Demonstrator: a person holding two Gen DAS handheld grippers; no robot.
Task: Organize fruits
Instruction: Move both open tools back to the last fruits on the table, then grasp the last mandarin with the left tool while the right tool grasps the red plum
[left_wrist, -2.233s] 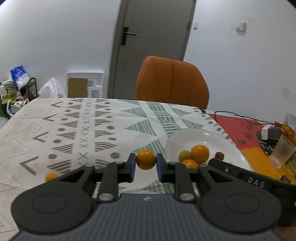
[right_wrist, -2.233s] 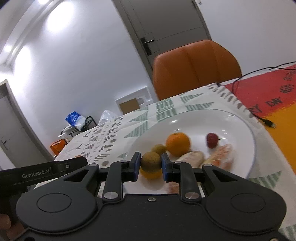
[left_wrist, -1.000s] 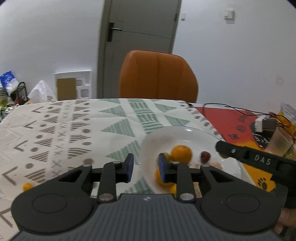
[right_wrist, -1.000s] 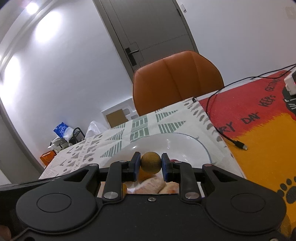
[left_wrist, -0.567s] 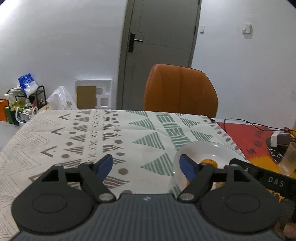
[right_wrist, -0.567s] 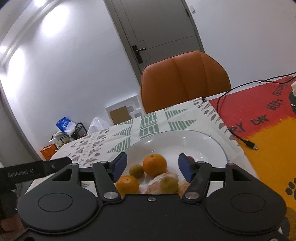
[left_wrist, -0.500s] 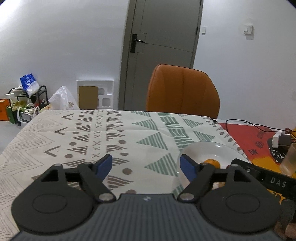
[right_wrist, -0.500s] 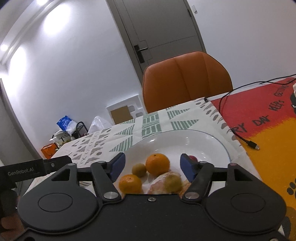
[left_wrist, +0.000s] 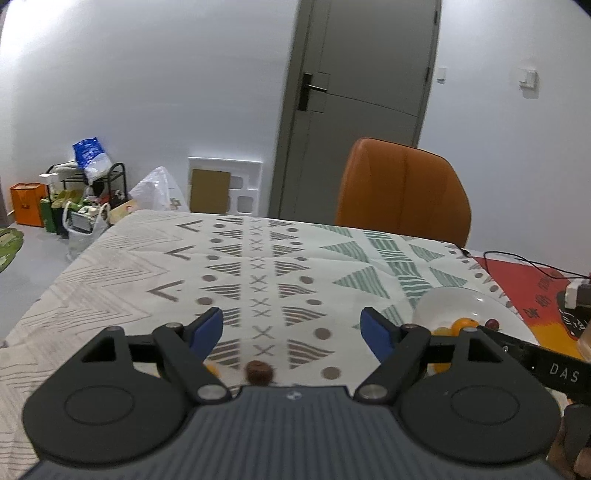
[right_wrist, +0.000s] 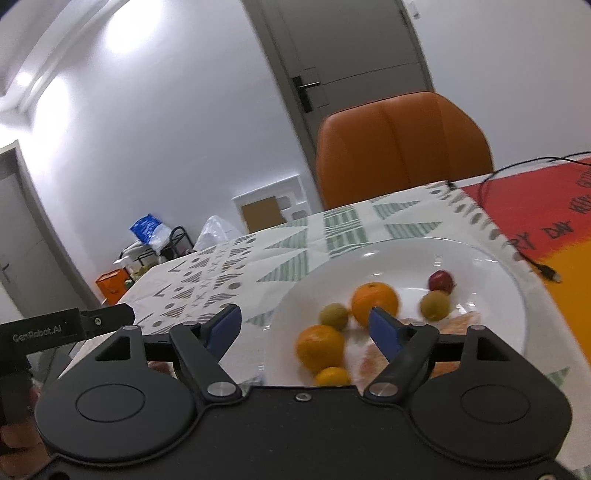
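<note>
both grippers spread wide, nothing held. left gripper (left_wrist: 291, 328) hangs over the patterned desk (left_wrist: 110, 266) well left of the white plate (right_wrist: 491, 295); right gripper (right_wrist: 306, 325) sits at the plate's near-left rim. on the plate: big orange (right_wrist: 375, 299) near the middle, second orange (right_wrist: 320, 348) nearer and left of it, small yellow-orange fruit (right_wrist: 332, 376) at the near edge, green fruit (right_wrist: 333, 315) just left of the big orange, another green fruit (right_wrist: 435, 305) right of it, red fruit (right_wrist: 440, 280) behind that. off the plate, a brown fruit (left_wrist: 259, 371) lies on the desk far left of it, an orange fruit (left_wrist: 212, 369) partly hidden just beyond.
</note>
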